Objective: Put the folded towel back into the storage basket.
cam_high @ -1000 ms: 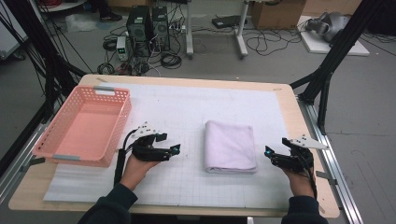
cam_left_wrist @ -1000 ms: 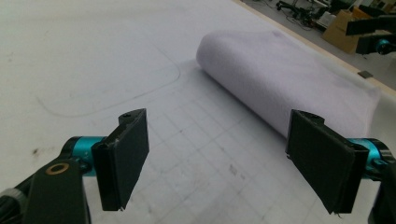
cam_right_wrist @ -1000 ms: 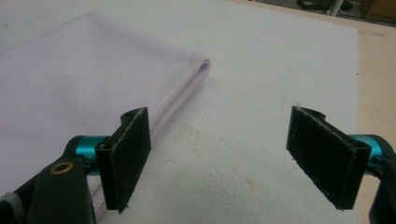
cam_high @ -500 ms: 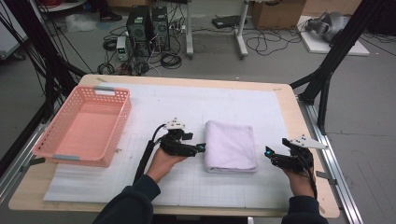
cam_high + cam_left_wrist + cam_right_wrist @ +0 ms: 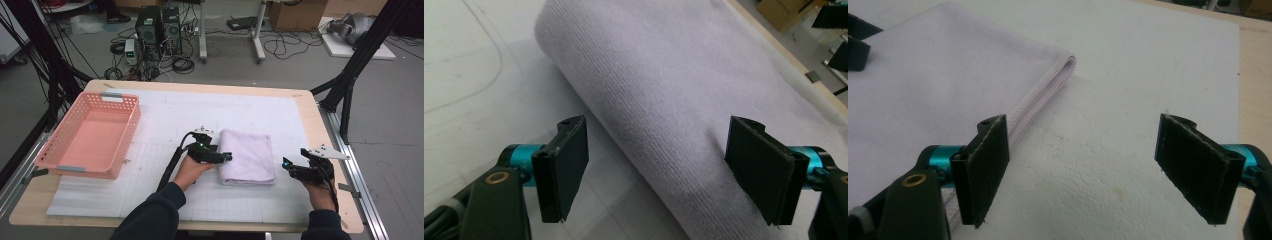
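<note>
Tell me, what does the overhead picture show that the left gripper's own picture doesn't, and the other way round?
The high view alone takes in the pink basket at the table's left, the person's sleeves, the right gripper open beside the towel's right edge, and the cluttered floor beyond. The left gripper view alone gives a close look at the towel's ribbed weave and rounded folded edge, framed by two black jaws standing apart, not pressing it. Both show the folded towel on the white mat and the left gripper at its left edge.
</note>
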The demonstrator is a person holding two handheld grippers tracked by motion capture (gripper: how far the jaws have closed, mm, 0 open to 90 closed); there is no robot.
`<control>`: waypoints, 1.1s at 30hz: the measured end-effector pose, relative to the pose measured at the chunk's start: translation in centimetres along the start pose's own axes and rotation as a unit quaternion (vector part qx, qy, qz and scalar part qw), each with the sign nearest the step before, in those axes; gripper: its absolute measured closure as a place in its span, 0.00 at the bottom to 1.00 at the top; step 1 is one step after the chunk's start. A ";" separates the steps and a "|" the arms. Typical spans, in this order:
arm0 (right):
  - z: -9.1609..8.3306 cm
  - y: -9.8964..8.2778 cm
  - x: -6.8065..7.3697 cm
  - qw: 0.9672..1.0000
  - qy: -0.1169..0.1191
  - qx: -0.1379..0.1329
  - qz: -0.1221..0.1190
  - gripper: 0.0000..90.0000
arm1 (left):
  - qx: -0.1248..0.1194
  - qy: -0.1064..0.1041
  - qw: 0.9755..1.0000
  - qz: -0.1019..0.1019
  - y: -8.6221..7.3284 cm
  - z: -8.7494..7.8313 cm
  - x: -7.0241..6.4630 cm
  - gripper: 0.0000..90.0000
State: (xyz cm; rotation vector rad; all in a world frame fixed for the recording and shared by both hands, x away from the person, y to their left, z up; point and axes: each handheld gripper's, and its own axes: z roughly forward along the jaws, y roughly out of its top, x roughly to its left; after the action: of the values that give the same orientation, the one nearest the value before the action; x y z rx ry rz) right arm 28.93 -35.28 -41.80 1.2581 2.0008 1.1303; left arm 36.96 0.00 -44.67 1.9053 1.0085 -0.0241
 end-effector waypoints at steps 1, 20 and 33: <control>0.0 0.0 0.0 1.000 0.000 0.000 -0.001 0.23 | 0.007 -0.002 1.000 0.002 0.0 0.3 -0.1 0.29; 0.3 0.0 0.1 1.000 0.009 0.000 -0.001 0.23 | 0.000 -0.057 0.998 0.016 -0.2 0.3 0.0 0.80; 0.2 -0.1 0.2 1.000 0.008 0.001 0.002 0.23 | -0.045 -0.081 0.995 0.024 -0.3 -3.4 1.3 0.81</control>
State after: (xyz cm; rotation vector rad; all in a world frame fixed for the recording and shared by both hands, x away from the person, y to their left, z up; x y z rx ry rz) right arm 28.96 -35.04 -41.95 1.2583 2.0128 1.1446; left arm 36.32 3.38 -43.55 1.8138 0.8402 -0.1025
